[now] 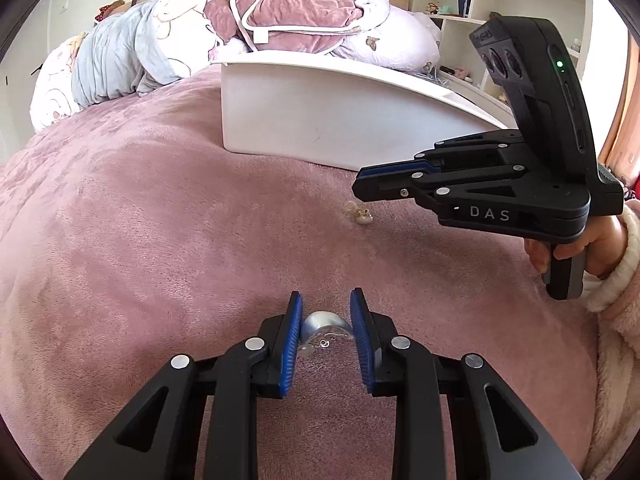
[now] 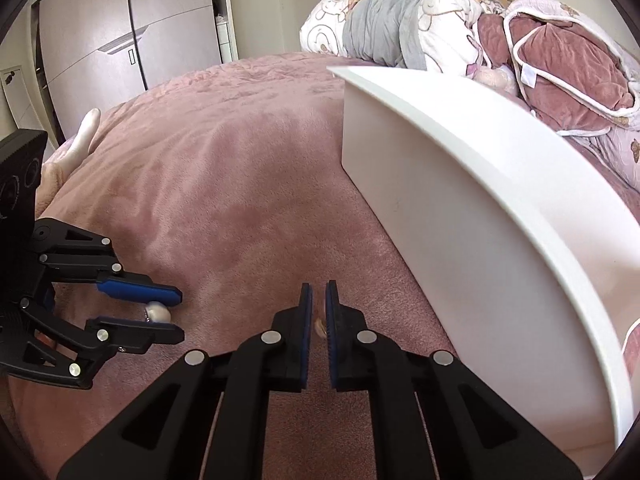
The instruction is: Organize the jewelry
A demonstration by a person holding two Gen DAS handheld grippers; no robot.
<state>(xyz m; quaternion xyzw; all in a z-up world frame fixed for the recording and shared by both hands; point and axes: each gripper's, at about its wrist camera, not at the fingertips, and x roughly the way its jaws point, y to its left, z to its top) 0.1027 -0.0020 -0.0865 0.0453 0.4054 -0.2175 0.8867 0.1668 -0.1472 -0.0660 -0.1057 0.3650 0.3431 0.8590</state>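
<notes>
**Two small pieces on the bed, one between each pair of fingers**

While both tools sit low over the pink blanket, each has a piece of jewelry in line with it. The left gripper is spread, its blue pads to either side of a silver pearl-like earring lying near the blanket's near edge; whether the pads touch it I cannot tell. The right gripper has its pads almost together, a narrow gap left, with a small gold-and-pearl earring just below the tips, by the near wall of the white storage box.

Both pieces look light, hard and smooth, so they would likely slip or roll off the ribbed pads, and the plush pile may let them sink under pressure. The rounded bead body seems the safest place to pinch, across its widest part, not the thin wire fitting, which may bend.

Count: two jewelry pieces visible, one box, two grippers. The box's contents are hidden.
</notes>
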